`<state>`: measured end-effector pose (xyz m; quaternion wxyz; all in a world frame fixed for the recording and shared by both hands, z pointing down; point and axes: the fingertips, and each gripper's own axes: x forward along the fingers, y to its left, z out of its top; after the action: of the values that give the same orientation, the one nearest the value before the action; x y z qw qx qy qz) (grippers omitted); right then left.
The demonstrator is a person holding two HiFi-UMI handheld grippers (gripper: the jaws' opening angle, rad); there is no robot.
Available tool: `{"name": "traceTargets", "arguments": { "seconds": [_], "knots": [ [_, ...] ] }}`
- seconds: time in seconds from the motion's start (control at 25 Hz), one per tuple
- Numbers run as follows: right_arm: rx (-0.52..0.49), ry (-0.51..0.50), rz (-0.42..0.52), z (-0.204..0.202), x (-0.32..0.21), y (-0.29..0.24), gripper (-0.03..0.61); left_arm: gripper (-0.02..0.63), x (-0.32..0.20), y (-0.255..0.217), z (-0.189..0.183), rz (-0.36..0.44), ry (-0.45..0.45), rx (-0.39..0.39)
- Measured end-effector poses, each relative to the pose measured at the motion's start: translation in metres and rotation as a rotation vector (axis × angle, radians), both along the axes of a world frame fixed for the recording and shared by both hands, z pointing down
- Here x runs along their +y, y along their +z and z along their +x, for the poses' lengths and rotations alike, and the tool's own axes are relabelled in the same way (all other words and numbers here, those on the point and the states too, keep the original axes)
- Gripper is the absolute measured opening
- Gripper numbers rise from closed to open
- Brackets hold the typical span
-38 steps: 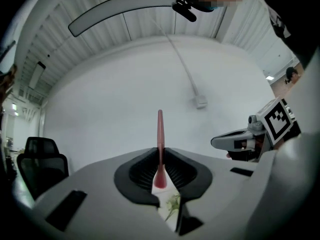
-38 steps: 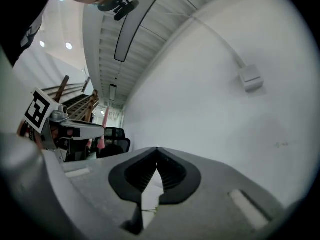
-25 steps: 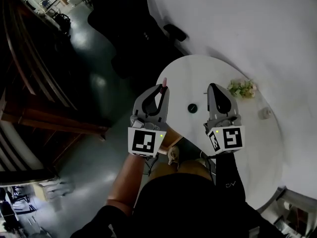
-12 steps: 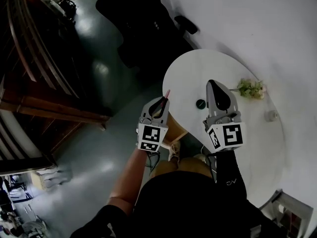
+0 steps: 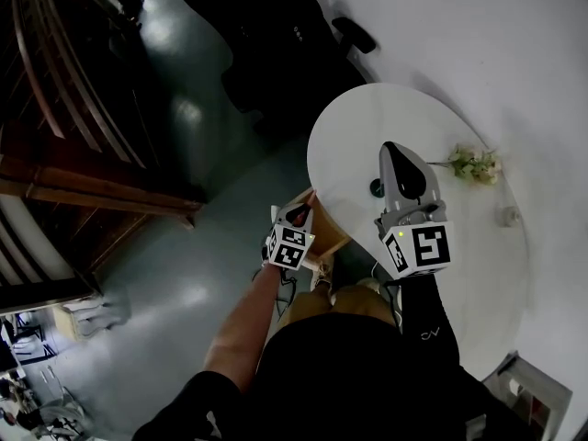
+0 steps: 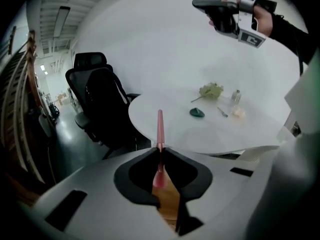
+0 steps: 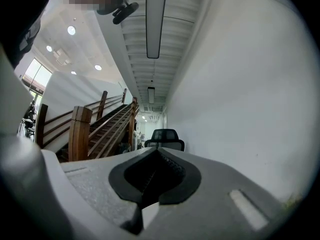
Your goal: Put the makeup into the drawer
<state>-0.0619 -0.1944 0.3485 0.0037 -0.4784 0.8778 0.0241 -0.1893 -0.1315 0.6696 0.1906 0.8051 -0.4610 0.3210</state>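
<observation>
- White, round and mostly bare, the surface stands against a pale wall, with a dark office chair beyond it and a wooden staircase across the room.
- Left tongs sit low at the near edge of the surface, pinching a slim pink makeup stick. Its long axis runs straight out along the jaws, with the free end pointing toward the surface.
- Directly under those jaws shows a wooden patch, which I take to be the open drawer. The stick is thus held just above it, tilted downward.
- Right tongs hover higher over the surface, pressed together on nothing and aimed level at the wall.
- Only the left hand is near the drawer, so it is the one placed to make the drop.
- A green sprig, a dark lid-like piece and a small bottle lie farther back.
</observation>
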Motion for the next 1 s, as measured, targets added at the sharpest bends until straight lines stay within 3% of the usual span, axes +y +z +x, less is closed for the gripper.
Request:
{"name": "traceTargets", "arguments": {
  "seconds": [0.24, 0.32, 0.72, 0.76, 0.8, 0.84, 1.0],
  "knots": [
    [0.013, -0.019, -0.006, -0.01, -0.004, 0.001, 0.005, 0.046, 0.019, 0.066, -0.017, -0.25, -0.084, -0.077],
    [0.018, -0.02, -0.007, -0.011, -0.003, 0.002, 0.003, 0.046, 0.024, 0.077, -0.021, -0.295, -0.102, -0.076],
    [0.02, -0.001, -0.012, -0.005, -0.003, 0.004, 0.004, 0.048, 0.026, 0.081, -0.013, -0.331, -0.067, -0.059],
    [0.02, 0.0, -0.011, -0.004, -0.003, 0.005, 0.004, 0.066, 0.025, 0.083, -0.015, -0.33, -0.07, -0.061],
    [0.02, 0.002, -0.011, -0.003, -0.003, 0.005, 0.005, 0.147, 0.025, 0.085, -0.016, -0.329, -0.076, -0.064],
    [0.019, 0.005, -0.012, -0.001, -0.004, 0.005, 0.005, 0.167, 0.024, 0.086, -0.017, -0.33, -0.081, -0.066],
    [0.015, 0.017, -0.015, 0.004, -0.004, 0.005, 0.005, 0.167, 0.024, 0.087, -0.02, -0.335, -0.084, -0.076]
  ]
}}
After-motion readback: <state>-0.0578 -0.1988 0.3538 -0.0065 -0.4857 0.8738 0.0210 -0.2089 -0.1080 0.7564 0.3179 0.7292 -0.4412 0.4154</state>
